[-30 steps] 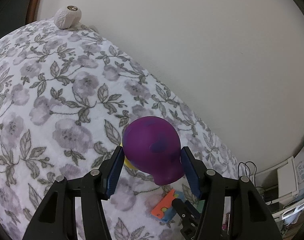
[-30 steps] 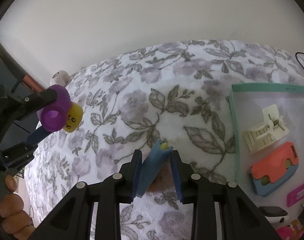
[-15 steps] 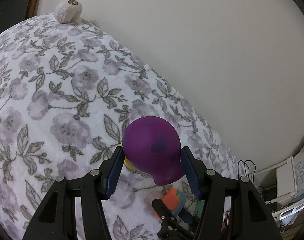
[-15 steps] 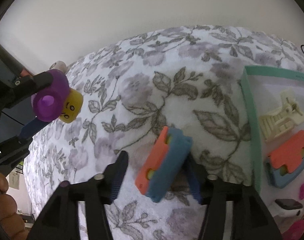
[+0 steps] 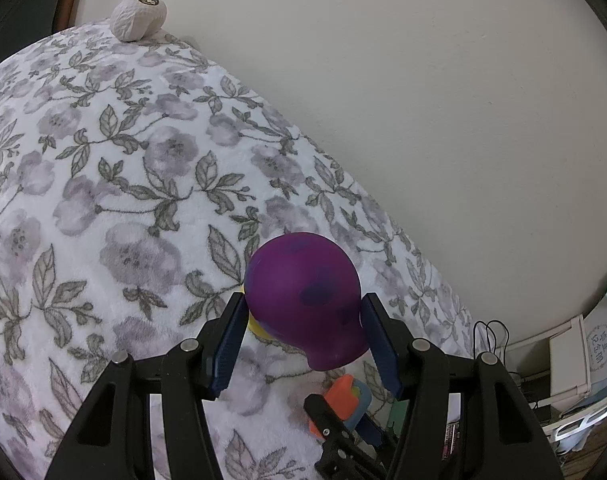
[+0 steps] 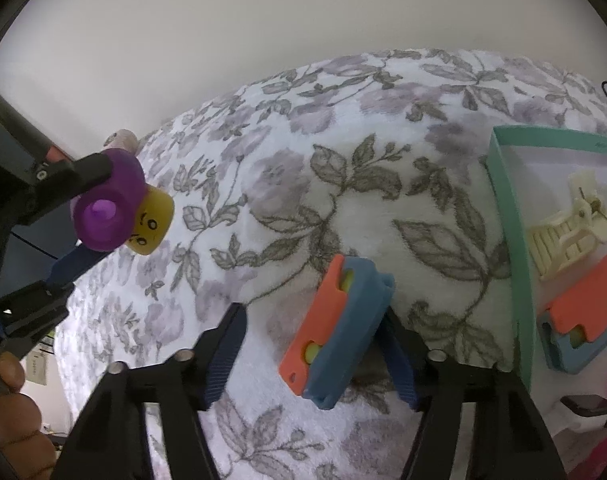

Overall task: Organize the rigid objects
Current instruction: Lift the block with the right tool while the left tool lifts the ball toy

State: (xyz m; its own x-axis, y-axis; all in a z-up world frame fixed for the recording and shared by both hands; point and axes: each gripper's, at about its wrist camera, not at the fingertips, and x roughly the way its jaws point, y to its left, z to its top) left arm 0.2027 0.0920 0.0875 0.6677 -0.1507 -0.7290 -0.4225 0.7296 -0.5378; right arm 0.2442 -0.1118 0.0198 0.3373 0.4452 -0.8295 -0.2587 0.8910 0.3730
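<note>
The right gripper (image 6: 311,356) has spread its jaws since 1 second ago, when they pinched the orange and blue toy (image 6: 337,330). That toy now leans loose against the right-hand jaw, just short of the green tray (image 6: 503,216), so it was likely let go before reaching the tray. The left gripper (image 5: 303,344) stays clenched on the purple toy (image 5: 303,300). Only the right view shows its yellow face (image 6: 151,224), the tray's white clip (image 6: 567,228) and a second orange and blue toy (image 6: 583,316).
</note>
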